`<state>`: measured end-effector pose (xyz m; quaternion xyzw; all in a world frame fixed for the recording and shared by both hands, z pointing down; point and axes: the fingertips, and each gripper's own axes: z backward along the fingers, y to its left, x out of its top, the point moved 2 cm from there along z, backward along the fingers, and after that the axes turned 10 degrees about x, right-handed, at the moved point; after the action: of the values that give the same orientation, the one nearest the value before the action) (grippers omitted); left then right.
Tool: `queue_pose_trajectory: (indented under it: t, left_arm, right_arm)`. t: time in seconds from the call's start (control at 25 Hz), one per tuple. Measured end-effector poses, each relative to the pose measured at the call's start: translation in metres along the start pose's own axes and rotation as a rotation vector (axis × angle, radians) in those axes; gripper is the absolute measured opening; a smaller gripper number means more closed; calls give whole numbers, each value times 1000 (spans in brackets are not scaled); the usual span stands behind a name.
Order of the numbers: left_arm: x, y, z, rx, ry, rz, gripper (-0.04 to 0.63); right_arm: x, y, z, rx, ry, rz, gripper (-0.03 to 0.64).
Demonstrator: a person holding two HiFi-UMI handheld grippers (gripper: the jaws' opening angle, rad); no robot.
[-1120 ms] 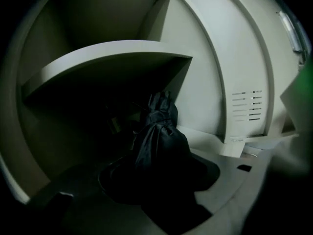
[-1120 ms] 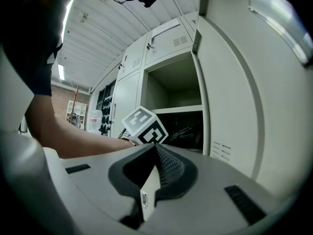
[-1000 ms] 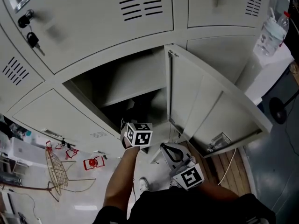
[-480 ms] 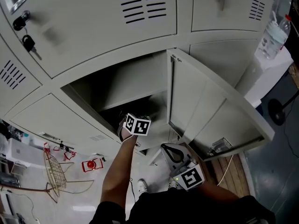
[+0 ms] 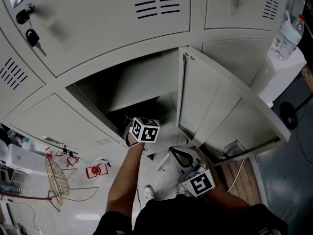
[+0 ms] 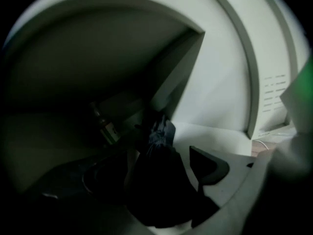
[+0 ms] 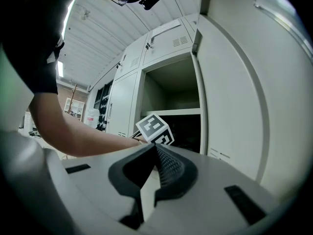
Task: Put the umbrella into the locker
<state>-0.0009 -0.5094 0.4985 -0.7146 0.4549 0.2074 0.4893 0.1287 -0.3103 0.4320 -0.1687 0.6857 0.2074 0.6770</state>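
The folded dark umbrella [image 6: 159, 190] lies lengthwise between the jaws of the left gripper [image 5: 140, 129], which are clamped against its sides. Its gathered tip points into the dim interior of the open locker [image 5: 132, 82]. The umbrella is inside the compartment, below the inner shelf [image 7: 181, 112] and above the compartment floor; whether it rests on that floor cannot be told. A small labelled bottle [image 6: 104, 126] stands deeper in, to the left of the umbrella tip. The locker door [image 5: 220, 106] stands swung out to the right. The right gripper [image 7: 155, 153] is held low, outside the locker and just in front of the door, with its jaws together and nothing between them. A key [image 5: 33, 38] hangs from the lock of the upper left door.
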Motion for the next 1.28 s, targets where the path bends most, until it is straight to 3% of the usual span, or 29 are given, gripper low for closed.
queue_pose_trajectory:
  t: [0.12,0.28,0.52,0.64,0.88,1.12,1.28]
  left_arm:
    - [11,0,27,18,-84,6,392]
    - [24,-5,75,-18,-205,67,330]
    - [15,-6,137,-112,-317,270,270]
    - [-2,-7,151,-140,-334,331,214]
    - [-34,-12,172,-182,-337,406,-8]
    - [-48,-20,197,-271,-364,460,-6]
    - [-61,-21,209,-271,-358,469,-6]
  right_arm:
    - [4,-1,0,-15,-6,2,-1]
    - [5,-4,0,-40,-10,2,-1]
    - [2,-10,0,-85,-3,-19,-2]
    - [5,-10,-2,-98,-12,-13,-2]
    - [7,-7,-9,-112,-19,-10,-1]
    - [6,0,-15,-122,15,10,-2]
    - [5,4,-20,-130,32,23,-2]
